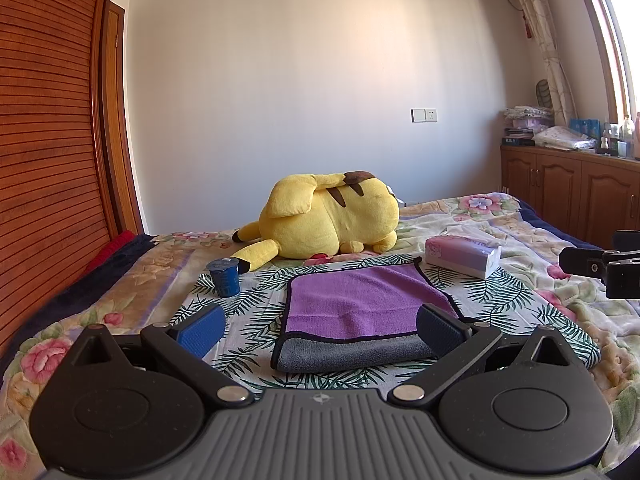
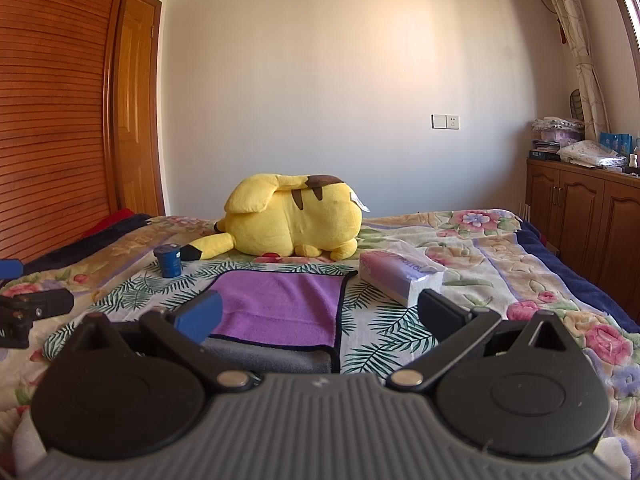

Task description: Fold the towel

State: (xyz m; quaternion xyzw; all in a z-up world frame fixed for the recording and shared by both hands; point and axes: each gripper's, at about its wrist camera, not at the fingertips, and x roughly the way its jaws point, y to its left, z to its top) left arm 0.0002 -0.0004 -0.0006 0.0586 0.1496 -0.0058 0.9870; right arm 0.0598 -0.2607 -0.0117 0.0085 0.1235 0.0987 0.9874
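A purple towel with a black edge and a grey underside lies folded over on a leaf-print cloth on the bed; it also shows in the right wrist view. My left gripper is open and empty, just in front of the towel's near grey edge. My right gripper is open and empty, hovering before the towel's near right corner. The right gripper's tip shows at the far right of the left wrist view.
A yellow plush toy lies behind the towel. A blue cup stands at its left, a tissue pack at its right. A wooden wardrobe is at the left, cabinets at the right.
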